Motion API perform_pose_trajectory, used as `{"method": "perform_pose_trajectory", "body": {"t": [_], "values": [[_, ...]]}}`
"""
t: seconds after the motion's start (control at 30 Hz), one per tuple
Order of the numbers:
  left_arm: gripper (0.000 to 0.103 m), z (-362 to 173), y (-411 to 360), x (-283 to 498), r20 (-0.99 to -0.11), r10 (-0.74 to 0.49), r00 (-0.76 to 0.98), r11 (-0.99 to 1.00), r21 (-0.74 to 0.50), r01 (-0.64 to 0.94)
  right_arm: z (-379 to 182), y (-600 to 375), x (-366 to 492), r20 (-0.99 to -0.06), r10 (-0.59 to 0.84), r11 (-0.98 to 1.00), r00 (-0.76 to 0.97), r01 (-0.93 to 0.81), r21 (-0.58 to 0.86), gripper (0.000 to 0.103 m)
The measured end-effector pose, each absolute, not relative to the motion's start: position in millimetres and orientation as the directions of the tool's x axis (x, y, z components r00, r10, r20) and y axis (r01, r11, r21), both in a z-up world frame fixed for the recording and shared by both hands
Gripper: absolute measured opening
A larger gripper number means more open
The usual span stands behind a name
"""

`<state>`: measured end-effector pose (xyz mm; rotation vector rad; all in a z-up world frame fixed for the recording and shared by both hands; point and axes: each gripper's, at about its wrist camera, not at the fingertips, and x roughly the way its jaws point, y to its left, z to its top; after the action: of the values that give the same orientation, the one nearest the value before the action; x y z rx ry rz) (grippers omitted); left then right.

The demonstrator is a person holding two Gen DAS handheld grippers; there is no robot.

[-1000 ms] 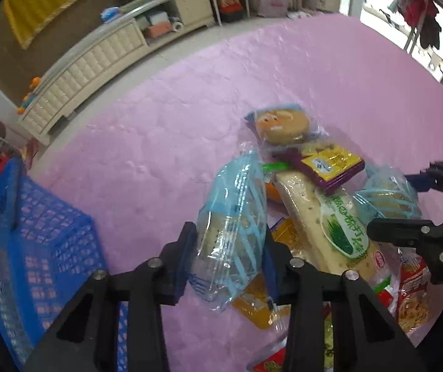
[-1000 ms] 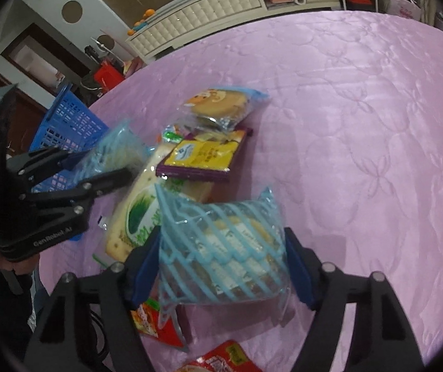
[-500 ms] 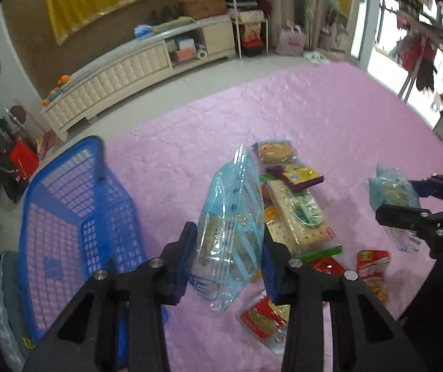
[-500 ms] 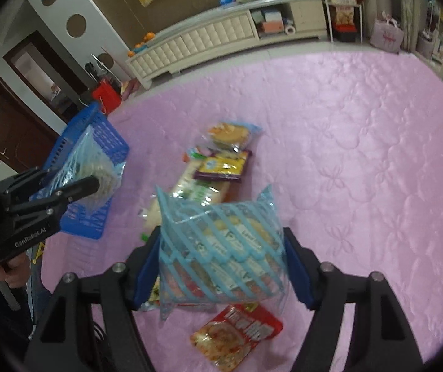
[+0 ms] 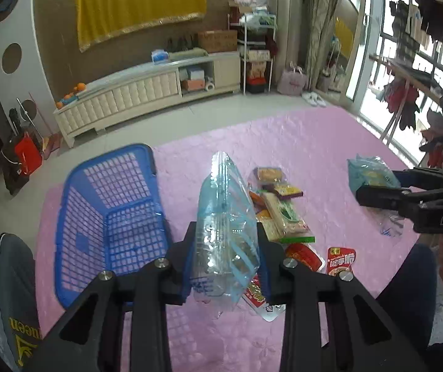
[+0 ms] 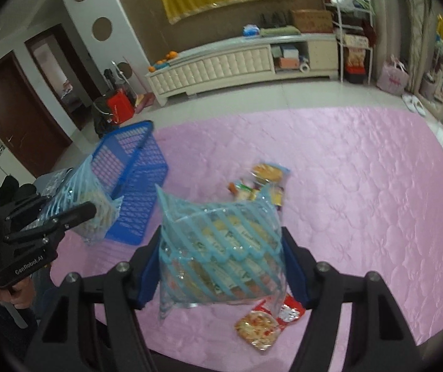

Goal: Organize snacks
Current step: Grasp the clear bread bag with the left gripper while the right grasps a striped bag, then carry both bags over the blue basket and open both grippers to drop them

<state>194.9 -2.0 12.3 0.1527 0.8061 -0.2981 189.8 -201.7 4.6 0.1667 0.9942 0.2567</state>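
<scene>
My left gripper (image 5: 226,260) is shut on a blue-striped clear snack bag (image 5: 224,217), held high above the pink table. An empty blue basket (image 5: 113,217) stands to its left. My right gripper (image 6: 221,266) is shut on a second blue-striped snack bag (image 6: 221,248), also held high. A pile of snack packets (image 5: 280,204) lies on the table between them, with red packets (image 5: 339,260) nearer me. In the right wrist view the basket (image 6: 134,179) is at the left, the left gripper (image 6: 66,217) in front of it.
The pink tablecloth (image 6: 361,186) covers a large table. A red snack packet (image 6: 261,322) lies under my right gripper. A cream cabinet (image 5: 147,93) stands across the floor. My knee (image 5: 7,294) is at the lower left.
Both grippers have risen well above the table with their bags. The basket and the pile now look smaller and lie further below.
</scene>
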Motion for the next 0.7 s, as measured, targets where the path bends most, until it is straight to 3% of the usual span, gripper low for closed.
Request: {"method": "perform_pose_trajectory", "body": {"t": [0.33, 0.7], "values": [[0.031, 41.3, 54.2, 188.4, -0.686, -0.151, 0.712, 0.971, 0.032, 0.237, 28.5, -144.1, 216.4, -0.771, 0.374, 0.926, 0.516, -0.254, 0.28, 0.073], [0.031, 33.4, 122.3, 216.4, -0.71, -0.074, 0.7, 0.991, 0.029, 0.134, 22.3, -69.3, 274.0, -0.784, 0.435, 0.887, 0.443, -0.357, 0.291, 0.073]]}}
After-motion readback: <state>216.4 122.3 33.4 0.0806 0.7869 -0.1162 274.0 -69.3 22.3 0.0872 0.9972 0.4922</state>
